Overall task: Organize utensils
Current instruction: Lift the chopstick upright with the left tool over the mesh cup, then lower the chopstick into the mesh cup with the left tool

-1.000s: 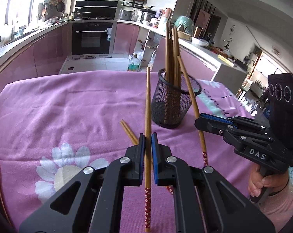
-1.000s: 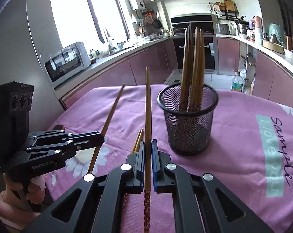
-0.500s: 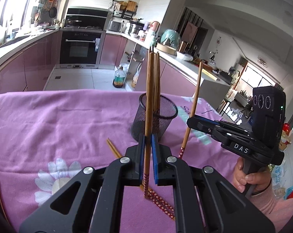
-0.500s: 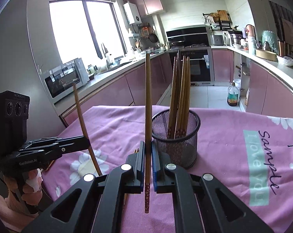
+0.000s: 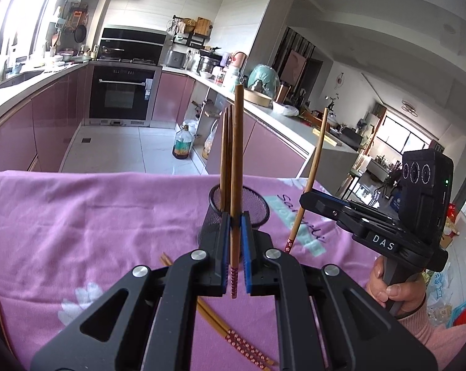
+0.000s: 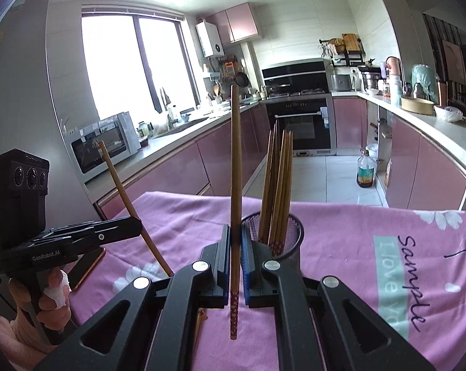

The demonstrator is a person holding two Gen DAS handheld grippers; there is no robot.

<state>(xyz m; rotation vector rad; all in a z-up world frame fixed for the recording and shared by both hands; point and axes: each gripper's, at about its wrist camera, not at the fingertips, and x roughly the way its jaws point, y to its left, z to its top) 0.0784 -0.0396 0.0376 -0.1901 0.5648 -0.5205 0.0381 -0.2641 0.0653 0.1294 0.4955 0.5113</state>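
Upright chopsticks [image 6: 277, 185] inside black mesh holder [image 6: 291, 247]

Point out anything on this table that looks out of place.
Two loose chopsticks lie flat on the purple tablecloth beside the mesh holder, while the others stand upright inside it. The left gripper and right gripper each hold one chopstick clear of the cloth, not yet stowed.

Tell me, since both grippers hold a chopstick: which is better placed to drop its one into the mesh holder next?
Probably right: the right gripper holds the right chopstick beside the mesh holder rim; the left gripper sits farther off, the left chopstick tilted.
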